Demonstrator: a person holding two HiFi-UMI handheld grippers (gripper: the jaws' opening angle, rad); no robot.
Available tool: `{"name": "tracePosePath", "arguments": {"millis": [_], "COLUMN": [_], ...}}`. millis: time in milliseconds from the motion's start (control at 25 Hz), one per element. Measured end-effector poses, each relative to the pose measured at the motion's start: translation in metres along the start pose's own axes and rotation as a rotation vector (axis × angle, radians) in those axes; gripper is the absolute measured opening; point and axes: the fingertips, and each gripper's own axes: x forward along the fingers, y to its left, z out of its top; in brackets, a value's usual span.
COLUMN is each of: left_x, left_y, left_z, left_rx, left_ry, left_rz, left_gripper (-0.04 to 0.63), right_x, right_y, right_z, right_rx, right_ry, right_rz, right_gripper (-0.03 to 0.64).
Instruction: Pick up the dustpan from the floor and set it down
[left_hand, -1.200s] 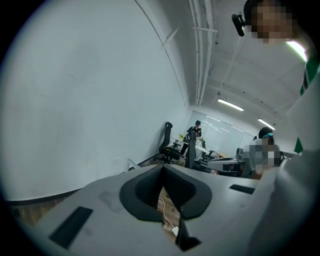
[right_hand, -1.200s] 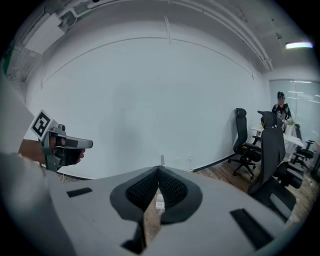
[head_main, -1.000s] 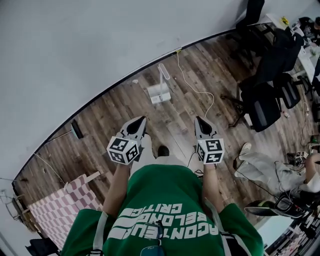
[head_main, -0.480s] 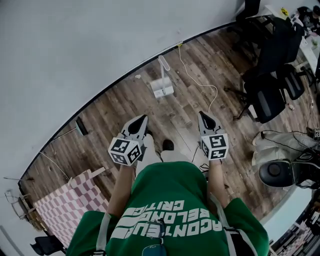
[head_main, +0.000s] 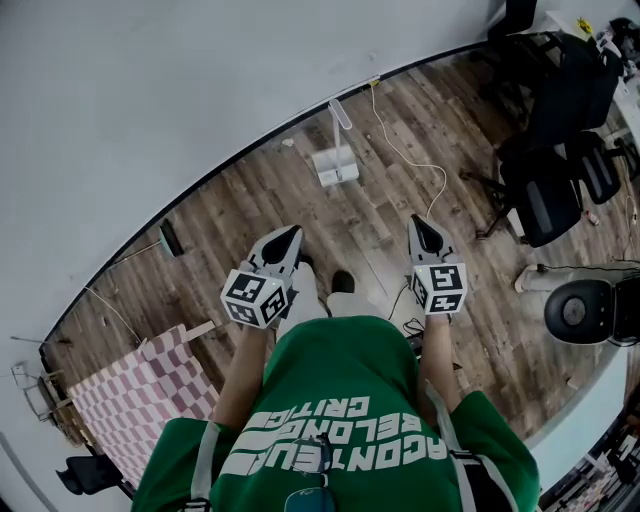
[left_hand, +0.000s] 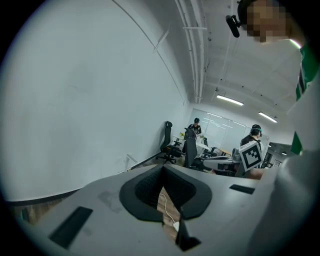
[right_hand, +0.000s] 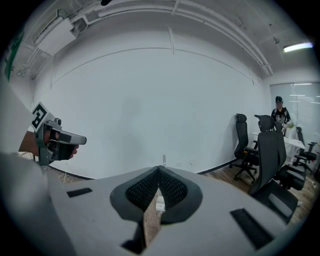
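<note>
Two grippers are held out ahead of a person in a green shirt (head_main: 330, 400) who stands on a wooden floor (head_main: 370, 235).

- Left gripper (head_main: 290, 233): fingers together, nothing between them.
- Right gripper (head_main: 416, 221): fingers together too, nothing held.
- Pink checkered mat (head_main: 130, 400): on the floor at the person's left.
- White dustpan (head_main: 335, 166): on the floor ahead, between the lines of the two grippers and well apart from both. It sits near the white wall (head_main: 150, 80) with its handle upright.
- White cable (head_main: 397, 153): runs along the floor just right of the dustpan, from the wall back toward the right gripper.
- Black office chairs (head_main: 545, 195): farther right.
</note>
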Motion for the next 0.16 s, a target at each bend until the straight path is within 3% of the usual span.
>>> {"name": "tracePosePath", "arguments": {"millis": [160], "left_x": [0.0005], "left_y": [-0.003], "left_z": [-0.0046], "left_rx": [0.001], "left_ry": [0.014], "left_rz": [-0.006], "left_gripper": [-0.005], "right_x": [0.0018], "right_y": [-0.0008], "right_z": [-0.0072], "right_rx": [-0.009], "right_ry": [0.015], "right_rz": [-0.008], "right_gripper": [0.008]}}
